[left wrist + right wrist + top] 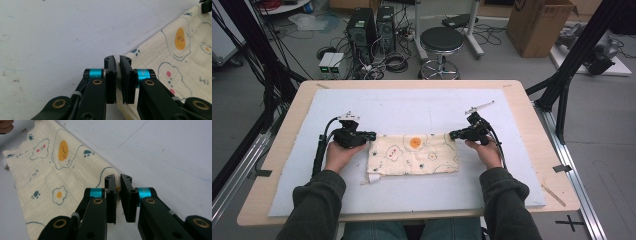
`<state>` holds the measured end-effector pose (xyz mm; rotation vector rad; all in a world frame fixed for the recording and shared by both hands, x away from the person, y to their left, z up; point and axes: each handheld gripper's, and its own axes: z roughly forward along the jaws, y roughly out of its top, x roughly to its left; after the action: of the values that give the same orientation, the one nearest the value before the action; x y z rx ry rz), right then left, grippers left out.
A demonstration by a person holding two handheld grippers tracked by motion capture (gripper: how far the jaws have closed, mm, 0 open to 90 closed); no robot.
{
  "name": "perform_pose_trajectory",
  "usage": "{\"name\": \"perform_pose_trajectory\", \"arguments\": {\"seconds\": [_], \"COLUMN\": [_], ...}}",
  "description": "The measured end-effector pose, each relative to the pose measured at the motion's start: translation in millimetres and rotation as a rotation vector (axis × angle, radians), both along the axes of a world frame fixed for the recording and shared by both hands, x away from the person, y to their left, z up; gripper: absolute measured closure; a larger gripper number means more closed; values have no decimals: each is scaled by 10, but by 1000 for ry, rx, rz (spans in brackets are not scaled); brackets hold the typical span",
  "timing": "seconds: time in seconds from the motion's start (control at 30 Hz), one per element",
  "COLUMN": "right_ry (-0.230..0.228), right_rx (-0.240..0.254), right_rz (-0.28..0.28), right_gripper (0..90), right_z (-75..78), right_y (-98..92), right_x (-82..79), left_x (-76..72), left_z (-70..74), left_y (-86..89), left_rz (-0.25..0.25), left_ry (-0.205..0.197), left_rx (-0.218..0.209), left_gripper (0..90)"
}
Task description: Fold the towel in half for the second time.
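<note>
Left gripper (117,82): jaws clenched on a corner of the cloth (175,62), a thin sliver of pale fabric showing between the pads at centre frame in the left gripper view. Right gripper (118,201): likewise clamped on the opposite corner, a little cream fabric pinched between its pads at centre of the right gripper view. Narrow gap in both cases — consistent with thin fabric, not an empty close.

High view: left gripper (353,135) sits left of centre, right gripper (469,131) right of centre, each at one far corner of the cloth (412,155). The cloth lies flat across the middle of the frame, a cream rectangle printed with fried eggs and paw prints, its near edge toward the person. It appears doubled over, with a small tag at its lower-left corner.

Judgement: the two far corners are held level and apart so the edge stays taut and straight — the usual grip for lifting an edge and folding it toward the near side, or for smoothing out wrinkles.

Underneath, a white mat (412,110) covers most of the wooden table (532,100), giving a plain, even surface for the cloth to slide on. Beyond the table, upper frame: a round stool (441,41) and a cardboard box (539,25), well apart from the work.
</note>
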<state>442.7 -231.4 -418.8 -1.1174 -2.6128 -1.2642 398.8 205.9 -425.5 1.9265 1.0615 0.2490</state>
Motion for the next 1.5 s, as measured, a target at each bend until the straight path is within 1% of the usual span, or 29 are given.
{"name": "perform_pose_trajectory", "arguments": {"seconds": [0.07, 0.1, 0.2, 0.37, 0.4, 0.43, 0.5, 0.57, 0.6, 0.63, 0.67, 0.7, 0.77, 0.87, 0.9, 1.0, 1.03, 1.07, 1.17, 1.2, 1.33, 1.43, 1.5], "right_ry": [-5, -16, -22, -39, -29, -40, -37, -32, -35, -39, -40, -30, -40, -40, -46, -56, -65, -62, -72, -69, -86, -86, -90], "right_rx": [4, 10, 11, 17, 16, 16, 14, 6, 4, 8, 11, 10, 8, 23, 29, 29, 31, 34, 47, 46, 44, 44, 40], "right_rz": [-2, 3, 2, 3, 0, 6, 9, 15, 18, 14, 16, 14, 18, 19, 19, 27, 32, 32, 38, 41, 56, 66, 71], "right_gripper": [836, 836, 836, 835, 835, 835, 835, 835, 836, 835, 835, 835, 835, 835, 835, 835, 835, 835, 835, 834, 834, 834, 833], "right_z": [25, 34, 70, 95, 104, 103, 106, 98, 91, 82, 75, 68, 48, 56, 64, 80, 84, 92, 96, 98, 133, 149, 153], "right_y": [-7, -11, -22, -43, -47, -47, -39, -29, -25, -23, -25, -28, -40, -63, -63, -67, -70, -76, -91, -92, -83, -72, -61], "right_x": [-23, -31, -72, -105, -116, -116, -130, -140, -143, -154, -158, -167, -179, -208, -220, -246, -254, -270, -299, -310, -353, -384, -411], "left_x": [-21, -31, -58, -107, -118, -126, -154, -166, -168, -172, -176, -181, -197, -216, -227, -263, -275, -278, -289, -298, -341, -382, -404], "left_z": [18, 28, 58, 94, 97, 97, 86, 62, 54, 53, 59, 70, 89, 103, 111, 142, 154, 155, 153, 147, 104, 86, 87], "left_y": [4, 8, 17, 7, 9, 12, 16, 20, 22, 17, 14, 10, -1, 4, 3, -5, -2, 1, 13, 12, 32, 55, 59], "left_rz": [-2, -2, -7, -30, -33, -33, -33, -36, -44, -42, -43, -49, -48, -61, -64, -73, -76, -77, -80, -78, -89, -94, -105], "left_ry": [-7, -12, -22, -36, -40, -44, -46, -35, -26, -26, -32, -39, -50, -56, -58, -82, -89, -90, -92, -96, -96, -99, -100], "left_rx": [-4, -7, -29, -24, -26, -26, -31, -25, -13, -14, -15, -16, -22, -15, -14, -17, -10, -13, -5, -13, -10, -24, -22], "left_gripper": [835, 836, 834, 828, 828, 828, 830, 830, 830, 831, 831, 831, 832, 832, 832, 831, 831, 831, 831, 831, 830, 826, 824]}}
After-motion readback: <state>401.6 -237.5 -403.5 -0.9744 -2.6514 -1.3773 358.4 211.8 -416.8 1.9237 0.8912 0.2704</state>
